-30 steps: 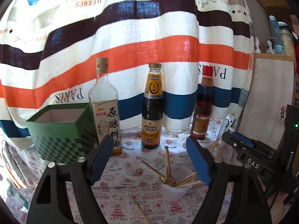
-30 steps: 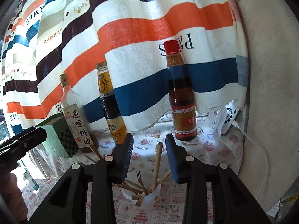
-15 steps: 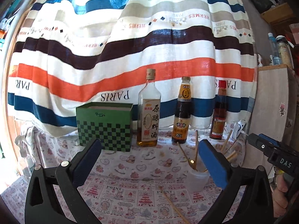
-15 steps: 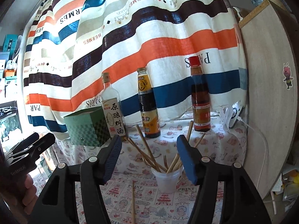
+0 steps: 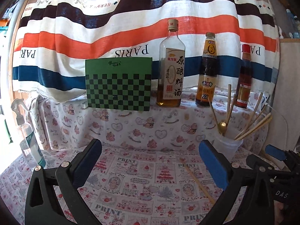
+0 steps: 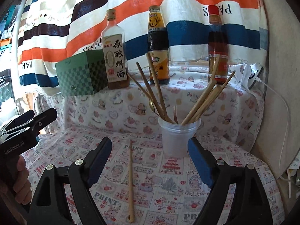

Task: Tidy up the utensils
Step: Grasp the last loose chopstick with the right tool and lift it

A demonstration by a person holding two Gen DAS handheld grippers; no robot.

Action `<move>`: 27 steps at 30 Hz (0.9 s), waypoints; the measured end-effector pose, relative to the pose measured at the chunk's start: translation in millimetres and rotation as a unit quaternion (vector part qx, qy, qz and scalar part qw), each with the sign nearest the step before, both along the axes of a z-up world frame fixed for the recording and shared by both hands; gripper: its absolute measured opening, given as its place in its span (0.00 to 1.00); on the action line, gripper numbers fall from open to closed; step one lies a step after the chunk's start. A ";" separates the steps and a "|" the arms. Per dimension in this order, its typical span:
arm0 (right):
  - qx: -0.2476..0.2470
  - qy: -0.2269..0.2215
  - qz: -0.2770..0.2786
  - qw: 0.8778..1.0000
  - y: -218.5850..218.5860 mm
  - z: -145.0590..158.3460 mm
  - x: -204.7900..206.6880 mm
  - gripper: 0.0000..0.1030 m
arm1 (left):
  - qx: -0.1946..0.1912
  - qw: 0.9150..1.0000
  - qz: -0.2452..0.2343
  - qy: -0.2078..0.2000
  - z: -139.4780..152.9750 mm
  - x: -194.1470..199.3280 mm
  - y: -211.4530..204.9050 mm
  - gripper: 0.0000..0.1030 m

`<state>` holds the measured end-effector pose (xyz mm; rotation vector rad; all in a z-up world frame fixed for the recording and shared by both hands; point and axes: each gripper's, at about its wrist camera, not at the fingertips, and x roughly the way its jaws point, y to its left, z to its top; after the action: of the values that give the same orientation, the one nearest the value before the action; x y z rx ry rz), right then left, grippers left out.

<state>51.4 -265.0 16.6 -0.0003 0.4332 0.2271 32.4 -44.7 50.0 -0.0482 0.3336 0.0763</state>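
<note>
My left tongs (image 5: 150,161) are spread wide, nothing btwn the blue pads, hovering over the near part of the surface (image 5: 135,183) w/ its printed cloth. Right tongs (image 6: 150,155) likewise released and empty; the left rig shows at the left edge of the right-wrist view, gripped by a hand (image 6: 18,180).

Task stuff: a clear plastic cup (image 6: 178,136) stands on the surface right of centre, just beyond the right tongs' right pad. It holds a bunch of wooden chopsticks (image 6: 202,99) fanning out left and right, plus a gold spoon (image 5: 222,126) and a small fork (image 6: 175,112), tines up. One loose chopstick (image 6: 131,180) lies flat on the cloth, near-to-far, left of the cup and apart from it (btwn my right pads in that view).

Far side, on a raised cloth-covered ledge: green checkered box (image 5: 119,84) at left, then a clear bottle w/ white label (image 5: 171,71), a dark sauce bottle (image 5: 207,73), and a red-capped bottle (image 5: 244,78) at right. Striped curtain (image 5: 112,28) hangs behind them all. A spray bottle (image 5: 28,136) stands at the far-left edge of the left-wrist view.
</note>
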 end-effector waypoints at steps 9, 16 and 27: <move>-0.004 0.058 -0.017 0.998 -1.0 -23.9 20.4 0.83 | -0.025 0.998 0.027 0.047 -24.0 25.4 20.8 1.00; -0.055 0.099 -0.014 0.994 15.9 -45.5 30.4 0.84 | -0.012 0.997 0.027 0.070 -33.7 32.8 16.8 1.00; -0.095 0.189 0.047 0.976 42.8 -79.0 38.8 0.65 | -0.011 0.993 0.052 0.101 -43.9 43.4 22.9 1.00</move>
<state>90.2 -222.2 -62.4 -0.1685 0.8348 0.2785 75.7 -21.8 6.1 -0.0809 0.5338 0.1818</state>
